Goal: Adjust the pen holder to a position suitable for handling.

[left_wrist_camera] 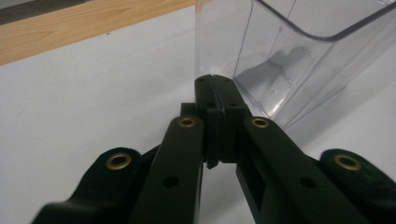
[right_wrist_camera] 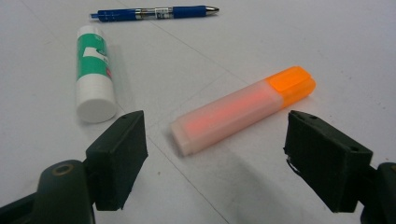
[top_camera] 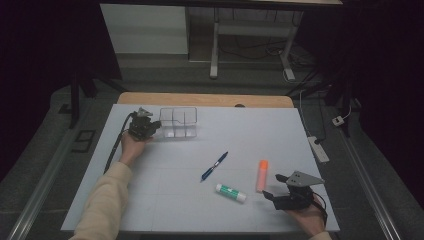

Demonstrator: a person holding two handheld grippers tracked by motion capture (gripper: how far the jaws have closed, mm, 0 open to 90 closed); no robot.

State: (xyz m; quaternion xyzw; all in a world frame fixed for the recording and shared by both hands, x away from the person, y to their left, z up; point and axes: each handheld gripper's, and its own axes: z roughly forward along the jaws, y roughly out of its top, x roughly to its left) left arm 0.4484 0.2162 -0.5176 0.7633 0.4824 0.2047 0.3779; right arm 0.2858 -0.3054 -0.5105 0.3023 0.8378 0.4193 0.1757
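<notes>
A clear plastic organizer box (top_camera: 178, 122) with dividers stands at the back left of the white board. My left gripper (top_camera: 155, 126) is shut, with its tips (left_wrist_camera: 214, 83) right against the near corner of the box (left_wrist_camera: 299, 60). Whether they pinch the wall I cannot tell. At the front right, my right gripper (top_camera: 272, 195) stands open and low over the board. Just beyond its jaws (right_wrist_camera: 215, 158) lies an orange highlighter (right_wrist_camera: 243, 109), untouched. A green and white glue stick (right_wrist_camera: 95, 74) and a blue pen (right_wrist_camera: 154, 13) lie to its left.
The white board (top_camera: 250, 130) covers a wooden table (top_camera: 200, 99) whose far edge shows behind the box. The pen (top_camera: 215, 166), glue stick (top_camera: 231, 192) and highlighter (top_camera: 262, 175) lie in the front middle. A power strip (top_camera: 318, 148) sits off the right edge.
</notes>
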